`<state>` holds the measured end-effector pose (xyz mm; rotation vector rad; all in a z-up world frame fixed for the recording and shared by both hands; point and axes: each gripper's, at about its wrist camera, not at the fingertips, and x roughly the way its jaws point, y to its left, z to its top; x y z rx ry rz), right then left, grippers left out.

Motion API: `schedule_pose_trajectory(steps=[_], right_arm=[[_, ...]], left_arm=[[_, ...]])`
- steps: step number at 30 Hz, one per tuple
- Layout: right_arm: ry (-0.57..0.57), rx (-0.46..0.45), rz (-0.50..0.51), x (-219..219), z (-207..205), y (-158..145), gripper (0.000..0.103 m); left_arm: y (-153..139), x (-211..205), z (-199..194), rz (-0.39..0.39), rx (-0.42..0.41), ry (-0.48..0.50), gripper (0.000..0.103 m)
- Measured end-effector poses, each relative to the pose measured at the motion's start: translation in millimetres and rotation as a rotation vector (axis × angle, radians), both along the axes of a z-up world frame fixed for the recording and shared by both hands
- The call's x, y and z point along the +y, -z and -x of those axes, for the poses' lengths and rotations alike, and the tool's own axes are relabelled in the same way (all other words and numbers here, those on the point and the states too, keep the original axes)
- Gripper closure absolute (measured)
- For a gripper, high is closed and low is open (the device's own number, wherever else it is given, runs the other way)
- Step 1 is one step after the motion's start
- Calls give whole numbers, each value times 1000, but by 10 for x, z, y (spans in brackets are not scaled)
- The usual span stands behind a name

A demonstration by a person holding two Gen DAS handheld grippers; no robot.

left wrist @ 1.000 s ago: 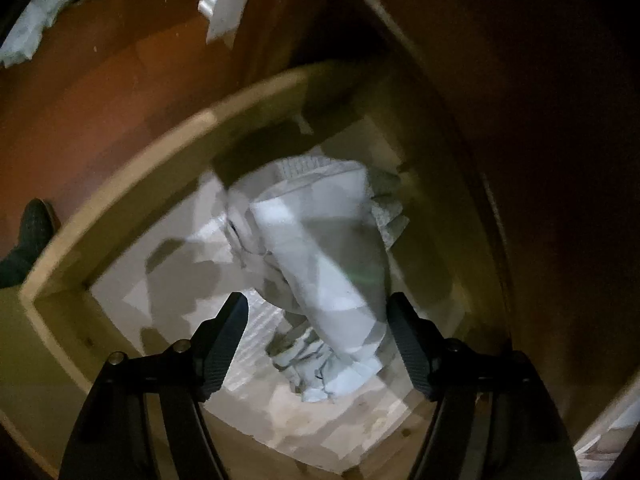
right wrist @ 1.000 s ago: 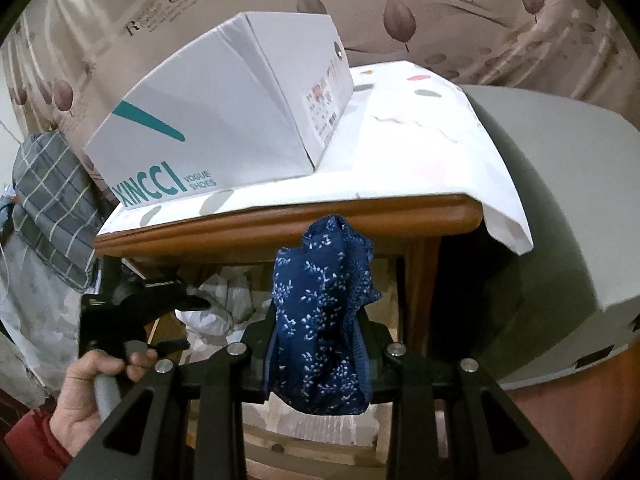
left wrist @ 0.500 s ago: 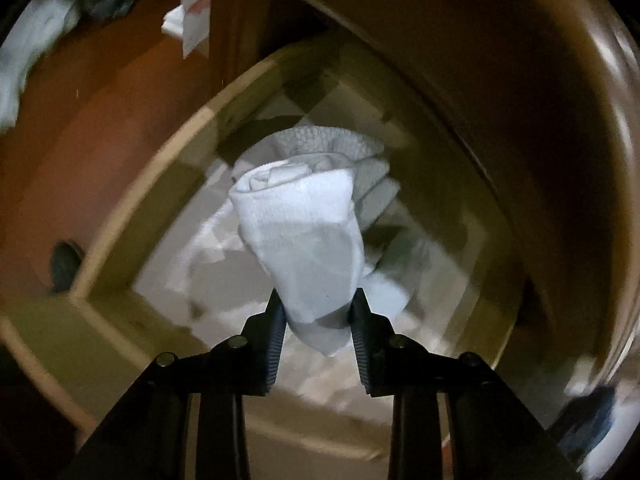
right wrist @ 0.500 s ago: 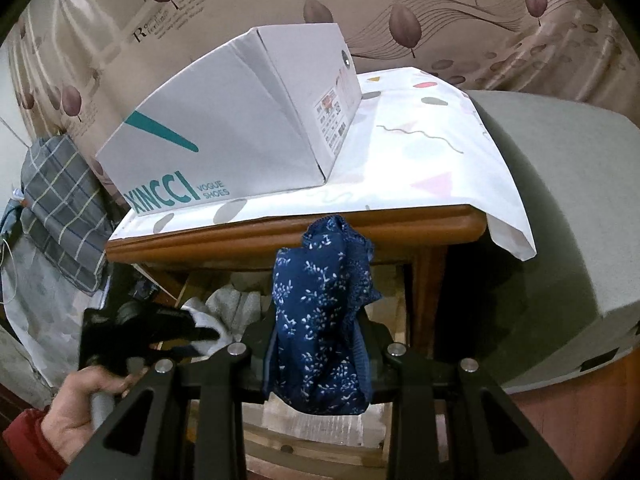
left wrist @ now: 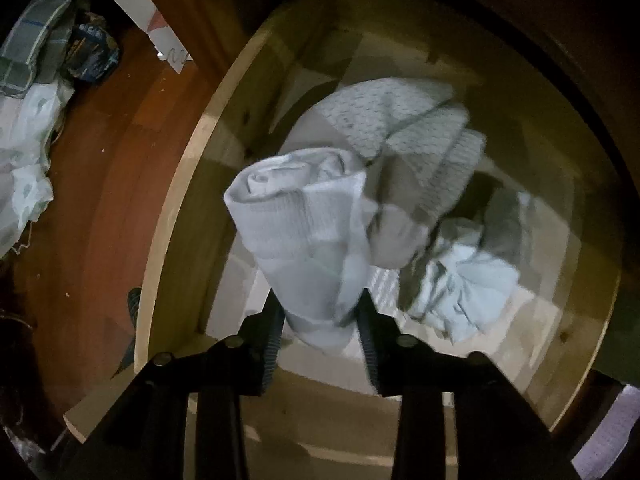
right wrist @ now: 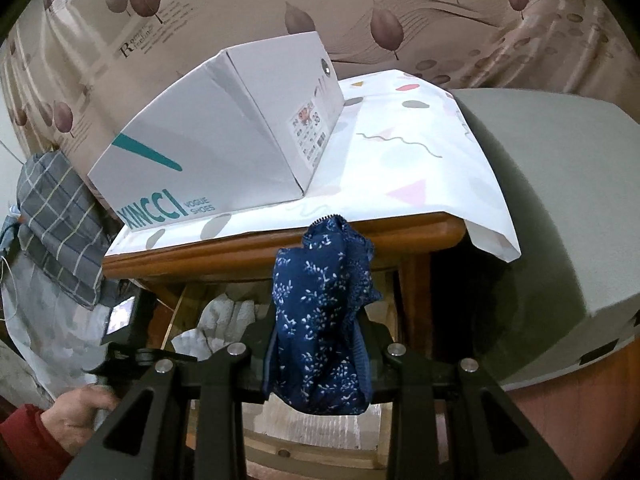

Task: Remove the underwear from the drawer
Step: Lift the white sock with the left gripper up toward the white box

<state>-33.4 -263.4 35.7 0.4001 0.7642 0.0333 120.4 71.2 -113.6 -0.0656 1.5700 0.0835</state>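
Observation:
In the left wrist view I look straight down into the open wooden drawer (left wrist: pixel 180 184). My left gripper (left wrist: pixel 320 308) has a white rolled piece of underwear (left wrist: pixel 304 220) between its fingers. The pads press its lower end while the jaws are opening slightly. A patterned white garment (left wrist: pixel 420 136) and a crumpled pale one (left wrist: pixel 464 280) lie in the drawer. In the right wrist view my right gripper (right wrist: pixel 320 328) is shut on dark blue floral underwear (right wrist: pixel 320 292), held in front of the table edge above the drawer (right wrist: pixel 312 452). A hand (right wrist: pixel 80 412) holds the left gripper's handle at lower left.
A white shoe box (right wrist: pixel 224 152) stands on the cloth-covered wooden table (right wrist: pixel 400 152) over the drawer. A grey mattress (right wrist: pixel 560 220) lies to the right, a checked cloth (right wrist: pixel 60 220) to the left. Reddish floor (left wrist: pixel 100 160) with bags runs beside the drawer.
My left gripper closed on the white roll and raised it off the other garments, rolling as it went. The right gripper with the blue underwear stayed where it was.

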Motion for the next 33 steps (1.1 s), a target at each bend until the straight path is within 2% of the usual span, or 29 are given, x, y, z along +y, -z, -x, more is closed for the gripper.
schedule_pose_trajectory(steps=[3, 7, 10, 12, 16, 19, 23, 33], right_arm=[[-5, 1, 0, 8, -9, 3, 72], [-10, 3, -1, 15, -21, 7, 72], [-11, 7, 1, 24, -32, 17, 72], [-13, 10, 3, 24, -38, 25, 72], [-18, 12, 6, 43, -42, 36, 72], [-23, 16, 8, 57, -43, 50, 72], [-28, 23, 8, 68, -47, 73, 72], [-38, 50, 23, 109, -58, 159, 72]], left_arm=[[219, -162, -83, -23, 11, -1, 62], [305, -147, -136, -23, 36, -27, 60], [287, -102, -139, -19, 12, -20, 68], [246, -113, -88, -29, -15, -5, 70], [112, -169, 8, -55, -64, 11, 71], [-52, -279, 128, -86, -109, 58, 71], [-265, -393, 241, -88, -156, 101, 71], [-814, -599, 592, -162, -330, 254, 71]])
